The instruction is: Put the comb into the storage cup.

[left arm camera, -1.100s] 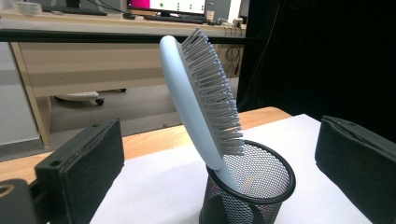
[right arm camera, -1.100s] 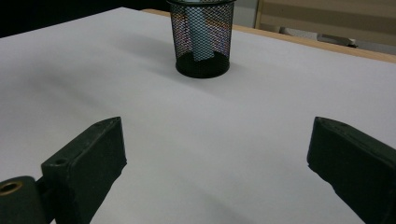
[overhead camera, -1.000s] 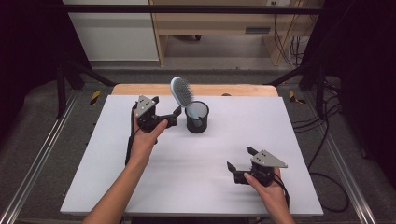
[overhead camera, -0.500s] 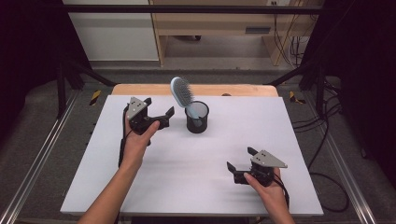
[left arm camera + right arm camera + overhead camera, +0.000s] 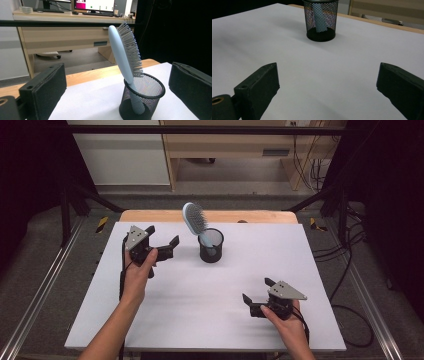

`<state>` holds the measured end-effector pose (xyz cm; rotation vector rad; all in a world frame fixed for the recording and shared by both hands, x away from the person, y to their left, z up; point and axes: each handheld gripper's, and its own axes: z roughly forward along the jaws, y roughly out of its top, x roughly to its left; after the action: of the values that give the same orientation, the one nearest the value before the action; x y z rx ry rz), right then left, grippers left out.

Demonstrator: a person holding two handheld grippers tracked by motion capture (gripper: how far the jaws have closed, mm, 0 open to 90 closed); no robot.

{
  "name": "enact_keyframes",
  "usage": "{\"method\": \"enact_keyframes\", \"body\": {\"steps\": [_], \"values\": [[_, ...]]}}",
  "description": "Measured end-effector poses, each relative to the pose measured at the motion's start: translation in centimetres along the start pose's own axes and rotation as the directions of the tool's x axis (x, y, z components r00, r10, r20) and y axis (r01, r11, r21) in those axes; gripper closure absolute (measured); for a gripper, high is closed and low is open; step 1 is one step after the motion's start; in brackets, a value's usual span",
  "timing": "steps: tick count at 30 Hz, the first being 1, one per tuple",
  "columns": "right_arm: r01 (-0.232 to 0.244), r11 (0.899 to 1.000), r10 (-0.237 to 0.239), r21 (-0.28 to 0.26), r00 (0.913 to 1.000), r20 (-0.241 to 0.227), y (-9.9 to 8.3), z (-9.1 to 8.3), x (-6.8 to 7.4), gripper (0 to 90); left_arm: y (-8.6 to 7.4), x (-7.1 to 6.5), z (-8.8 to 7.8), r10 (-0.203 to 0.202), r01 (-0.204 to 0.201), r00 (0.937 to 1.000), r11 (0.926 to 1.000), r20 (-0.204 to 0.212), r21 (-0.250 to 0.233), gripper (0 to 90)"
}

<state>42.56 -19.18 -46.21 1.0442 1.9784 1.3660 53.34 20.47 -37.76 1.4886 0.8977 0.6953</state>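
From the high view, I have the hairbrush (image 5: 194, 220) standing handle-down in the mesh cup (image 5: 211, 246), which sits near the far edge of the tabletop (image 5: 200, 320), about midway along it. The brush head leans up and to the left, toward my left gripper (image 5: 162, 241), because the cup is wide and the handle rests against its rim. I hold that gripper just beside the cup on its left, raised off the surface, jaws apart and holding nothing, so they line up with the brush instead of the cup wall. My right gripper (image 5: 256, 293) sits low near the front right corner, well apart from the cup, jaws also spread and empty; I judge it is parked there to keep the reach clear.

In the left gripper view, the hairbrush (image 5: 125, 55) rises between the two black jaws, bristles facing right, smooth pale-blue back facing left. The mesh cup (image 5: 142, 100) stands low, right of centre. Neither jaw touches anything. I judge this the approach before a pinch on the brush above the rim, where the tilt leaves it free to lift out.

In the right gripper view, the jaws stand wide over bare white surface, and the mesh cup (image 5: 321, 21) is far ahead with the handle showing through its wall.
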Motion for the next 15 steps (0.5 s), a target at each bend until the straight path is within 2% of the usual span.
{"method": "enact_keyframes", "body": {"steps": [8, 15], "values": [[-0.002, 1.0, 0.002, 0.001, 1.0, 0.001, 0.0, 0.1, 0.1, 4.7, -0.3, 0.7, -1.1, 0.007, -0.007, 0.9998, 1.0, -0.018, 0.002, 1.5], [0.003, 1.0, -0.003, -0.008, 1.0, -0.007, 0.0, 0.1, 0.1, 3.6, -0.4, 1.2, -2.1, 0.03, -0.03, 0.9992, 0.9995, -0.027, 0.002, 1.5]]}}
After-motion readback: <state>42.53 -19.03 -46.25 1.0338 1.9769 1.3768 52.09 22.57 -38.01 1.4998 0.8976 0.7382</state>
